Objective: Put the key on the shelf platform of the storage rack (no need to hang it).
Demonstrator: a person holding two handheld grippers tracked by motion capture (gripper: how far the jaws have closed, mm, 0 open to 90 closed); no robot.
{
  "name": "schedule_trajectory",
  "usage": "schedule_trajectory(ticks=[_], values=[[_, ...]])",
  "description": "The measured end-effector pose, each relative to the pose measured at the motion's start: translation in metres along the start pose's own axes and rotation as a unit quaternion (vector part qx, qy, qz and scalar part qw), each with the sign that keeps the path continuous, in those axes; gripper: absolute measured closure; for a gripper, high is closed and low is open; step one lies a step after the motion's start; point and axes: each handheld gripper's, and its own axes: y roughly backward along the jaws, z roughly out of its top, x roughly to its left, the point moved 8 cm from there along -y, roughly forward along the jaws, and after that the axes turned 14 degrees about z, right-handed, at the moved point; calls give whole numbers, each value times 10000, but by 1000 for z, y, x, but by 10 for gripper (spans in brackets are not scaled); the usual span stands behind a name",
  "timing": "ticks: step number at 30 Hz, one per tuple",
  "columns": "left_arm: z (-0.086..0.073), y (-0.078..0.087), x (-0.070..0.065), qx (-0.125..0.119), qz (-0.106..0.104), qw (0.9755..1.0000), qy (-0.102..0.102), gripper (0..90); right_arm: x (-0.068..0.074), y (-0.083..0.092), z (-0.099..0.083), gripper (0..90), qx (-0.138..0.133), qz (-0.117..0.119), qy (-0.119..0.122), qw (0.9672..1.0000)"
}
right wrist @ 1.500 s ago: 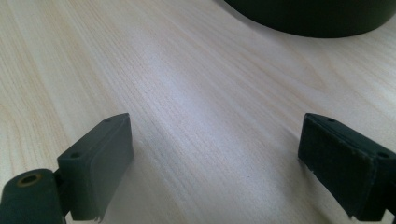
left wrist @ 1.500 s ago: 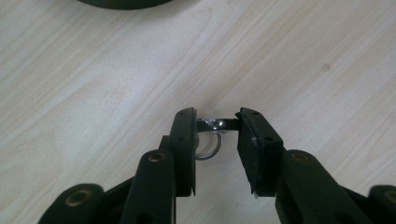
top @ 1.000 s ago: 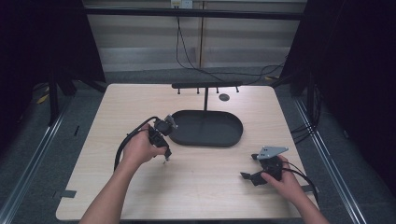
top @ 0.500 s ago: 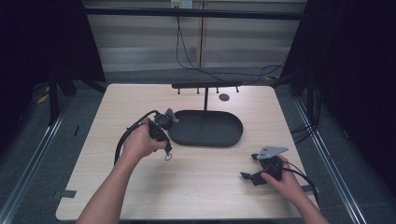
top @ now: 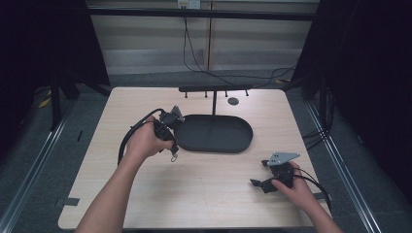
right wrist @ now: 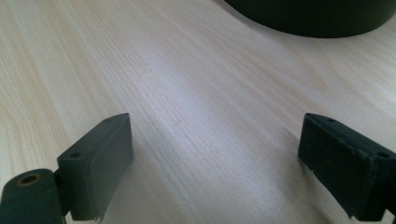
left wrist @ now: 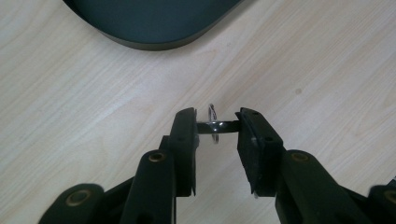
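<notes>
So over the last second our left gripper [top: 171, 145] has crept a bit up and right, from near the table's middle-left to just beside the left end of the black oval tray base [top: 214, 133] of the hook stand. It's clamped on a small silver key ring [left wrist: 213, 124] with a flat tab, held just above the pale wooden table [top: 209, 189]. Looks like we're carrying it toward the stand. Our right gripper [top: 265, 178] sits parked near the front right, jaws wide apart, holding nothing.
</notes>
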Motion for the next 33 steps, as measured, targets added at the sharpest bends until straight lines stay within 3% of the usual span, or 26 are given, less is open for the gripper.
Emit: schedule_trajectory(ticks=[22,33], values=[[21,20,15,58,140,9999,50,679,0,0,0,97,-7,-2,12,10000],[38,27,11,-51,107,9999,0,679,0,0,0,97,-5,-2,12,10000]])
